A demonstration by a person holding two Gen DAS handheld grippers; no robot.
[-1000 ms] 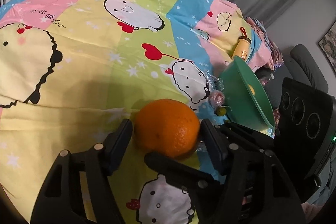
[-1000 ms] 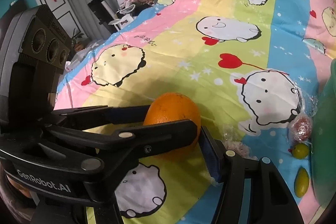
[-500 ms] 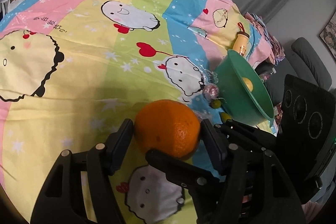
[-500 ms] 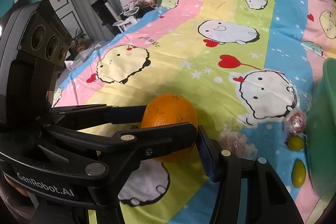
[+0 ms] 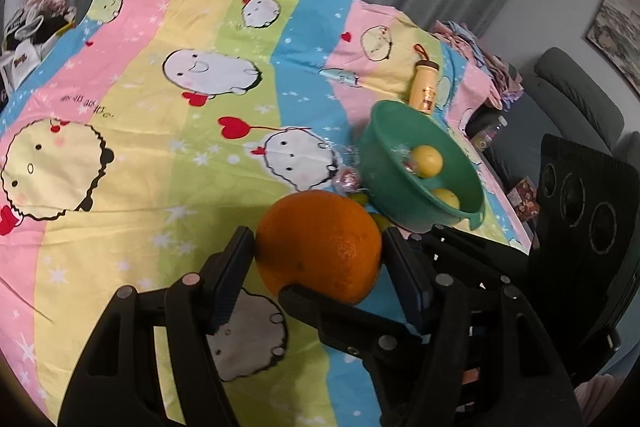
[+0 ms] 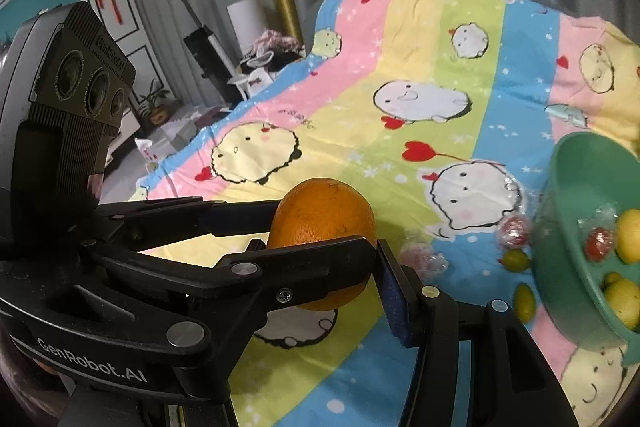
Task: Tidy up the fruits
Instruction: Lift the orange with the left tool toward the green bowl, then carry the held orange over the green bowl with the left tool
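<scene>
Left gripper (image 5: 318, 255) clamps large round orange (image 5: 318, 241) above striped cartoon-print bedsheet (image 5: 160, 155); green plastic bowl (image 5: 404, 205) w/ two yellow fruits (image 5: 428, 159) nearby.

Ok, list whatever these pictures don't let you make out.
- Right wrist view: whether the right tool grips the orange; the left tool covers one finger.
- Right wrist view: green bowl, cut by the frame edge.
- Left wrist view: small green fruits, mostly behind the orange.
- Left wrist view: bottle label, too small.

Both wrist cameras look forward and down along their fingers, close over the bed; both show the orange (image 5: 318, 241) (image 6: 324, 223) and green bowl (image 5: 404, 205) (image 6: 560, 267).
</scene>
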